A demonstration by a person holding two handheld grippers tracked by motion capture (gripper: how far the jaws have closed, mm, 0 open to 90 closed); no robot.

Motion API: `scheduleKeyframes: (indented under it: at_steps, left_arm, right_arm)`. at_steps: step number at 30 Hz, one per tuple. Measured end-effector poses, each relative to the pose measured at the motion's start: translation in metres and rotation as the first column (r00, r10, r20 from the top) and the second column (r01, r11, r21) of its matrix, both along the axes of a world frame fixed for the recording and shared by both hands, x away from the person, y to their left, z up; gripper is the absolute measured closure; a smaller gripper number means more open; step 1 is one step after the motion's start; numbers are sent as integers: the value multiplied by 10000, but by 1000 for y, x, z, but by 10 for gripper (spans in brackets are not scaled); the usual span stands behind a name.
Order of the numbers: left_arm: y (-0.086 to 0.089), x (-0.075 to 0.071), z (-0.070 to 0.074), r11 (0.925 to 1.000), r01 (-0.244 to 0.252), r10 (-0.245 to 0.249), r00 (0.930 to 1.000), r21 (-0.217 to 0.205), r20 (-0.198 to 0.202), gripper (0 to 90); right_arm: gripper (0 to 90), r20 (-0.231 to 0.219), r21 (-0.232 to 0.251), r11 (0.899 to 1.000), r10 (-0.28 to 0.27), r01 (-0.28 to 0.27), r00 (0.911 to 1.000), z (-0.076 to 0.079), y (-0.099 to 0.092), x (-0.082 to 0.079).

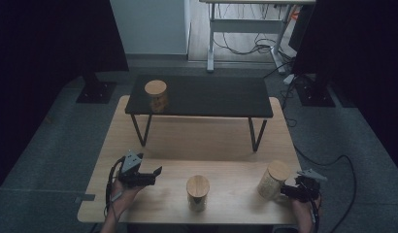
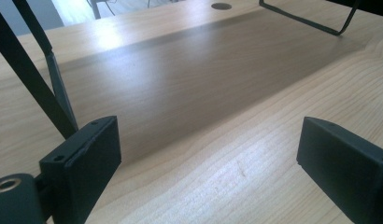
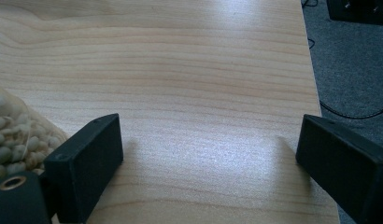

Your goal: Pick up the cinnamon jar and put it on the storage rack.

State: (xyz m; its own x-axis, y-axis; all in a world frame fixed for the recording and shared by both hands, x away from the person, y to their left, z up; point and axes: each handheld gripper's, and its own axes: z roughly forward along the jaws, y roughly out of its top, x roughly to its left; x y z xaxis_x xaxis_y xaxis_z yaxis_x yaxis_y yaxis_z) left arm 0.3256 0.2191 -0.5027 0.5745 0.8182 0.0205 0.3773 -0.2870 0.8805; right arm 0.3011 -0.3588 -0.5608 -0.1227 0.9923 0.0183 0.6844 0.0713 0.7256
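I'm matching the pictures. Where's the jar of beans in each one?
High view: bean jar at front right, beside the right gripper.
Right gripper view: jar at the left edge.
Left gripper view: looks toward the shelf leg.
Shared landmark: the wooden table.

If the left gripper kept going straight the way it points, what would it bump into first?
Probably the black stand's leg. The left gripper is open with nothing between its fingers, pointing across bare table toward the space under the stand. Depth is hard to judge, so it might slip past.
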Motion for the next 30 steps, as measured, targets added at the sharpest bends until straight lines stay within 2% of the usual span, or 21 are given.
scheduleKeyframes:
  at_steps: [21, 30]
  left_arm:
    - [2, -5, -23, 9989, -218, 241, 9982, 413, -547, 62]
    - [4, -4, -34, 9970, -409, 470, 9946, 660, -930, 57]
  right_arm:
    - [69, 2, 0, 10000, 1, -1, 10000, 0, 0, 0]
    - [66, 2, 11, 10000, 17, -17, 10000, 0, 0, 0]
